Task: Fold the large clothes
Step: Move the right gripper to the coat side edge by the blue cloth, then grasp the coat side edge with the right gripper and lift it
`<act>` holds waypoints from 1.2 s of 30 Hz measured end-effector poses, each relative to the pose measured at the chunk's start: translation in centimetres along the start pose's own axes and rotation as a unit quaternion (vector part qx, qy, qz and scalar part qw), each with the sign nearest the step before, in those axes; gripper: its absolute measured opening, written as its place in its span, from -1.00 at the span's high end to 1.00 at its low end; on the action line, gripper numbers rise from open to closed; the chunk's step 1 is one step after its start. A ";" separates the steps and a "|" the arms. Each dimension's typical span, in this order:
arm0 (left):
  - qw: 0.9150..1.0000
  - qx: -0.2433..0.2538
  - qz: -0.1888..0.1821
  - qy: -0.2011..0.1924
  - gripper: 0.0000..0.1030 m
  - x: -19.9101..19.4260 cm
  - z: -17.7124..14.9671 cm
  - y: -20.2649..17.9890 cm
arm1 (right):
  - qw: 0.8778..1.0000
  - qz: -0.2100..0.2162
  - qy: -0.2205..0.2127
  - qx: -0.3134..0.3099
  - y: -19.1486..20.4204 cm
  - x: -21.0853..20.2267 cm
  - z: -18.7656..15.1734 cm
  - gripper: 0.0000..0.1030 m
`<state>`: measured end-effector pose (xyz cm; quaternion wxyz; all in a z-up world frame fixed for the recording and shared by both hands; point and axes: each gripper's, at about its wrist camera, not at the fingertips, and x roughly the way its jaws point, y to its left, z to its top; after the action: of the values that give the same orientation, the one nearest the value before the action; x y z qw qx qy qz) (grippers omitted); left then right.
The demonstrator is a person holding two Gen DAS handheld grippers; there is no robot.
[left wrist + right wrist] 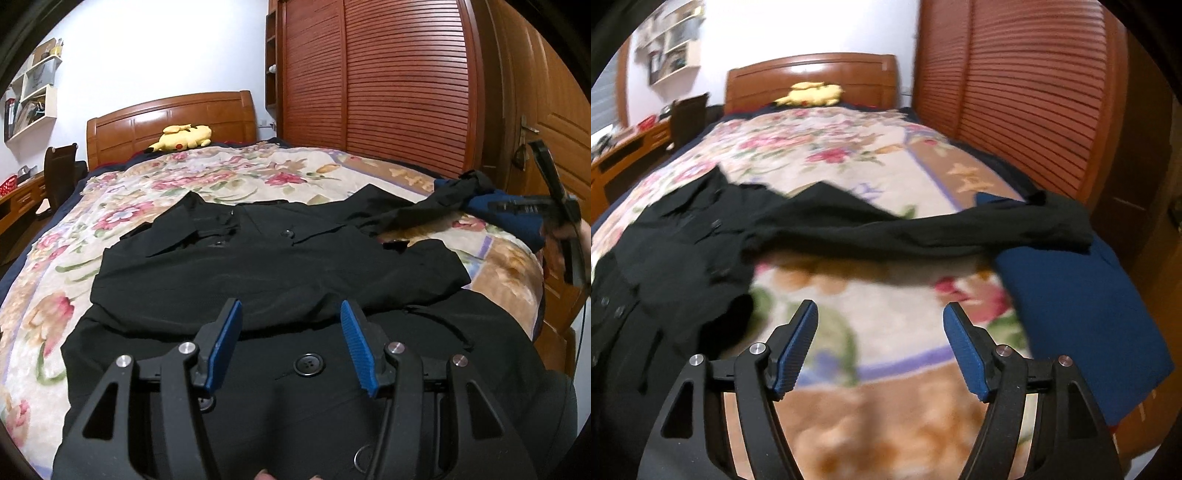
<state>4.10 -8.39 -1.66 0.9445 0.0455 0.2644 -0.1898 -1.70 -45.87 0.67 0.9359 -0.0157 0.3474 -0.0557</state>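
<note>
Black coat (280, 266); right-view-only navy garment (1078, 317)

Coat (280, 266) spread on the bed (221, 173), one sleeve (923, 229) stretched toward 3 o'clock onto a folded garment (1078, 302), plush toy (184, 137) at 12 o'clock by the headboard (170, 118), wardrobe (388, 81) at 2 o'clock

My left wrist camera sat low and close over the black coat (280, 258), facing the headboard (173, 122). My right wrist camera looked the same way from further right, above the floral blanket (886, 406). Both shared the coat, headboard, yellow plush (812, 94) and wardrobe (1015, 92).
</note>
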 end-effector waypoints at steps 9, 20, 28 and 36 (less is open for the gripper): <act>1.000 0.009 0.002 0.017 -0.06 1.0 -0.3 -0.5 | 0.995 -0.077 0.009 0.055 -8.6 3.9 4.7 -0.40; 0.999 0.012 0.004 0.033 -0.06 1.8 -0.7 -0.7 | 0.975 -0.159 0.049 0.145 -16.7 7.7 8.1 -0.40; 0.999 0.010 0.003 0.034 -0.06 1.6 -0.9 -0.4 | 0.970 -0.146 0.085 0.172 -18.3 9.8 6.8 -0.29; 1.000 0.003 0.010 0.025 -0.06 0.7 -0.9 0.5 | 0.984 -0.144 0.066 0.080 -14.0 7.7 8.6 0.89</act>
<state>4.42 -8.01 -2.78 0.9392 0.0554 0.2869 -0.1803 8.45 -60.73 3.15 0.8914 0.0128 0.3968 -0.2186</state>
